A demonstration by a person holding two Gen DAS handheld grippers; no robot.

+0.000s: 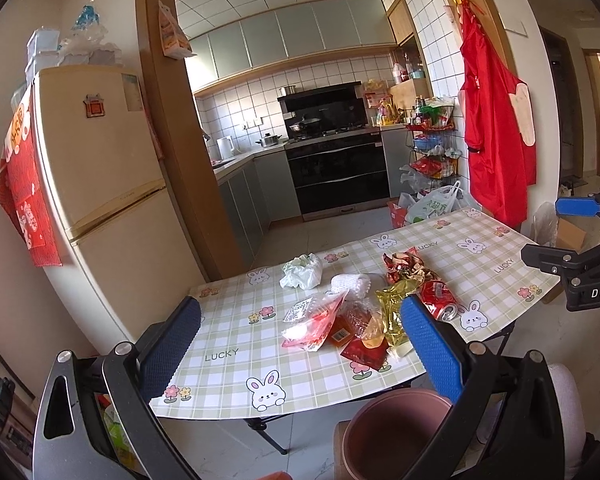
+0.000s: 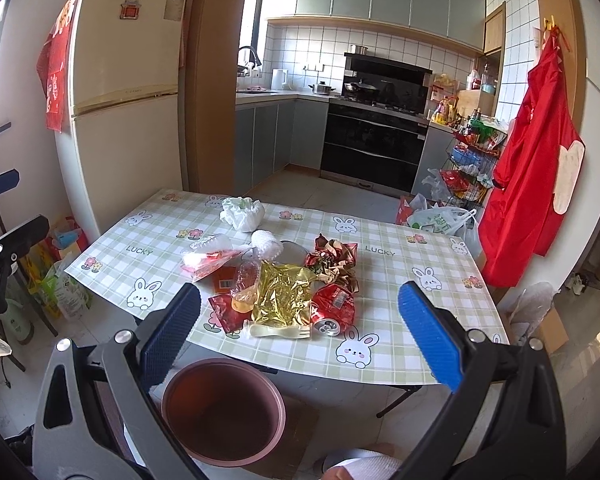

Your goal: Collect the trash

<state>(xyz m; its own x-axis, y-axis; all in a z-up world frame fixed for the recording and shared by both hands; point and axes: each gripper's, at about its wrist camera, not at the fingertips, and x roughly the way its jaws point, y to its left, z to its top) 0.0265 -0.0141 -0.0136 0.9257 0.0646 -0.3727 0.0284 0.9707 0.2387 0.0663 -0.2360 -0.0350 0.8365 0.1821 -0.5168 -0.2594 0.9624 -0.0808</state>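
Both grippers — left gripper and right gripper — are held spread wide, nothing grasped.
Trash is heaped on the table just behind the pink bin — gold foil, crushed red can, white bag farthest.

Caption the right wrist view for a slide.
Open right hand-held gripper hovers over wrappers, crushed red soda can on checked tablecloth; round pink plastic bin below.
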